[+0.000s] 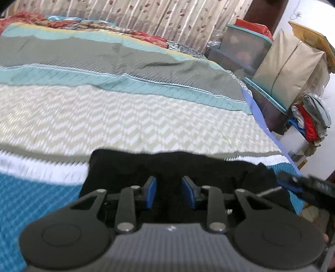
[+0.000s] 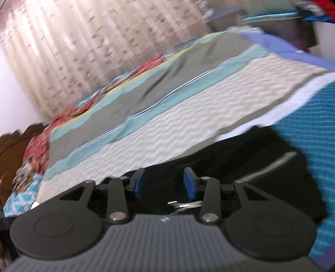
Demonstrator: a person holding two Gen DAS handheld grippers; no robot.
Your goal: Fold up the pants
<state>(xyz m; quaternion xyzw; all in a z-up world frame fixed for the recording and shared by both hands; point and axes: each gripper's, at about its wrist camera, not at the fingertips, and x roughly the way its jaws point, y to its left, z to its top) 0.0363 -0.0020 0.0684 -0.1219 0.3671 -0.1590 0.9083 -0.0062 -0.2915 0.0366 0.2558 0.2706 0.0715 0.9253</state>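
Already bunched along the near edge of the striped bedspread, the black pants lie with their long axis running side to side. Both the left gripper and right gripper have narrowed over dark cloth (whether either truly pinches it, blur hides), likely to lift an edge for folding.

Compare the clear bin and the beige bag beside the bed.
The clear bin is see-through plastic with a teal rim; the beige bag is opaque fabric. The bin carries a red bundle on top; the bag stands on another teal-rimmed bin. The bin sits nearer the curtain. Both stand past the bed's edge.
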